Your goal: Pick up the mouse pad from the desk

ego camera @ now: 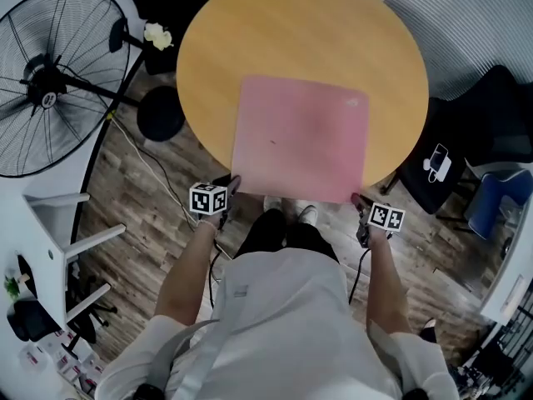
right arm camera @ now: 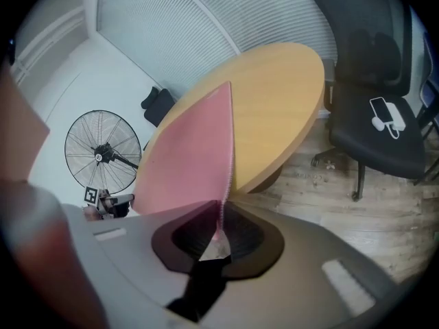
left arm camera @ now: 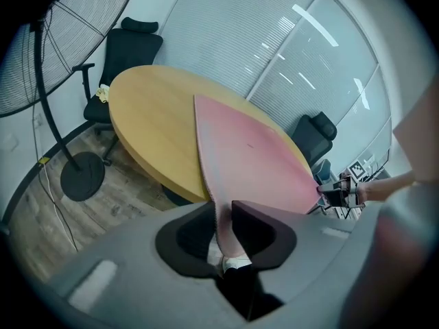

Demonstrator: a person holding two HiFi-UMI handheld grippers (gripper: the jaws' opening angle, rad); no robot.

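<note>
— Pink mouse pad (ego camera: 300, 136) is lying on the round wooden desk (ego camera: 250, 40), its near edge hanging over the rim towards the person.

— And the left gripper (ego camera: 231, 183) is pinching its near left corner, while the right gripper (ego camera: 358, 200) is clamping the near right one; both are biting on the pad's edge.

— So the lift is just beginning, I'd say. What's going to make it go well?

— Raising both grippers together and level, I reckon, so the pad isn't sagging or twisting out. It's looking floppy and those bites are thin, so they should be squeezing firmly and rising slowly.
</note>
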